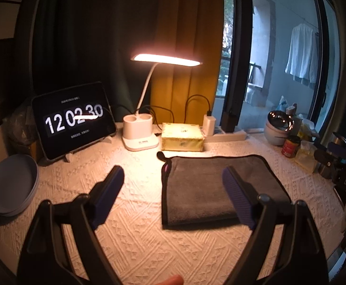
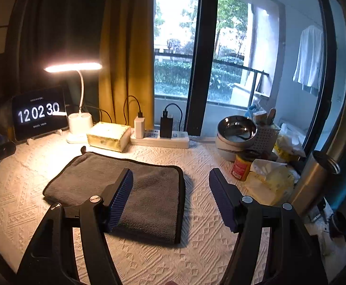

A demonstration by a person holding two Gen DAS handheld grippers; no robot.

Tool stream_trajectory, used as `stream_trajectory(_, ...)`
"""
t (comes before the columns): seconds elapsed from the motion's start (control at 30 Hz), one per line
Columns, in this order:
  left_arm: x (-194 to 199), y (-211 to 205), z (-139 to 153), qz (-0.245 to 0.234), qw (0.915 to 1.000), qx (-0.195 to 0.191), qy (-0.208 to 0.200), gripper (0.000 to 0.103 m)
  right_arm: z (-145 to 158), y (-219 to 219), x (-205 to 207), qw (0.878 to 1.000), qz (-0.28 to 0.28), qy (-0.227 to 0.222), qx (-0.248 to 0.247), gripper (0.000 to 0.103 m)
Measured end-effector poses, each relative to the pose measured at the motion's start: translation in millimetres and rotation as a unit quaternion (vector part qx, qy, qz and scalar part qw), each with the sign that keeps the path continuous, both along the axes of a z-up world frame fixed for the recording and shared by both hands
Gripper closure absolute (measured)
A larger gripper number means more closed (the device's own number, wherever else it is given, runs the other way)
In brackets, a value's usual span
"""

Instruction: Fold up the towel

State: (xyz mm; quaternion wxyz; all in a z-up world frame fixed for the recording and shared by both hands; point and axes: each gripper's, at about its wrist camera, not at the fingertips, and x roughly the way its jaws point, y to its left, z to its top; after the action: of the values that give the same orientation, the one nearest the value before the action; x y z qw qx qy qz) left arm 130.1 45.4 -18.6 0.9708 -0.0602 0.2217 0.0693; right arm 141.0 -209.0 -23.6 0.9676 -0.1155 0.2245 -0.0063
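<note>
The left gripper hangs with jaws spread wide and empty, its right finger above the towel; the right gripper is likewise agape (nothing between its pads). The grey towel lies folded on the white tablecloth, just before the yellow box by the lit lamp

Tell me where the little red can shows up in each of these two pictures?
Left wrist view: the red can stands far right, beside the stacked bowls.
Right wrist view: the same can sits right of centre, just beyond the right gripper.
Shared landmark: the clock screen at the table's back left.
</note>
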Motion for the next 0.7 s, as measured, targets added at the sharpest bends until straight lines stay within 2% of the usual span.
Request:
stream_trajectory(0.17,-16,-6,3,0.0,0.9998,0.014,-0.015,0.017,6,3,-23,1.0,0.005,-0.015,0.004,0.033)
stream_trajectory(0.43,-53,-19,12,-0.007,0.9974,0.035,-0.062,0.017,15,4,-55,0.999,0.004,-0.04,0.004,0.033)
stream_trajectory(0.7,-84,-24,21,0.0,0.9942,0.031,-0.103,0.017,19,5,-85,0.998,0.014,-0.065,0.011,0.033)
